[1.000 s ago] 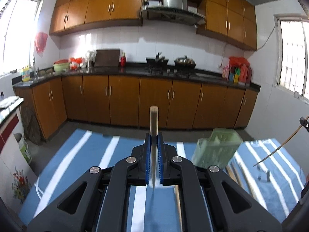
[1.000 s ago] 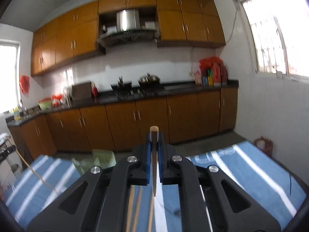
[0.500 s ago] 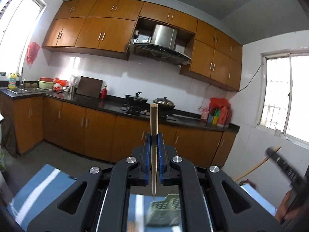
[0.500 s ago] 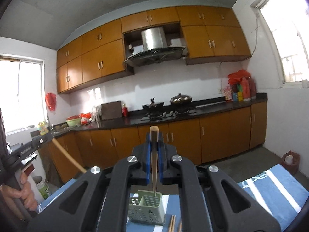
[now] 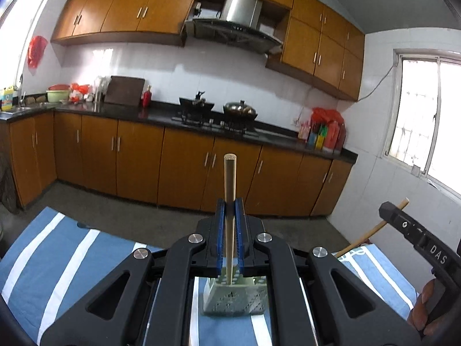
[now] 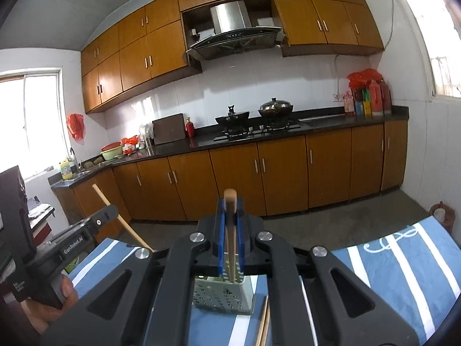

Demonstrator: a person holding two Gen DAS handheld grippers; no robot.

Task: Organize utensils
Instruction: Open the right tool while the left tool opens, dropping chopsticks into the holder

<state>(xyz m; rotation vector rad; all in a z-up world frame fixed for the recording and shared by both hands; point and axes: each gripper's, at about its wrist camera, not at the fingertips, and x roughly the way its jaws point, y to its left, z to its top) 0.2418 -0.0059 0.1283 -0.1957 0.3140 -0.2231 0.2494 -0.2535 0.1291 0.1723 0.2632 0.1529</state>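
My left gripper is shut on a wooden chopstick that stands upright, its lower tip over a pale green perforated utensil holder. My right gripper is shut on another wooden chopstick, its lower tip at the mouth of the same holder. Each view shows the other gripper with its chopstick: the right one at the right edge, the left one at the left edge.
The holder stands on a blue cloth with white stripes. More chopsticks lie on the cloth beside the holder. Brown kitchen cabinets and a black counter with pots run along the far wall.
Both grippers have tipped down and closed in over the holder, which now shows larger below each chopstick's tip. The two grippers have come nearer to each other.
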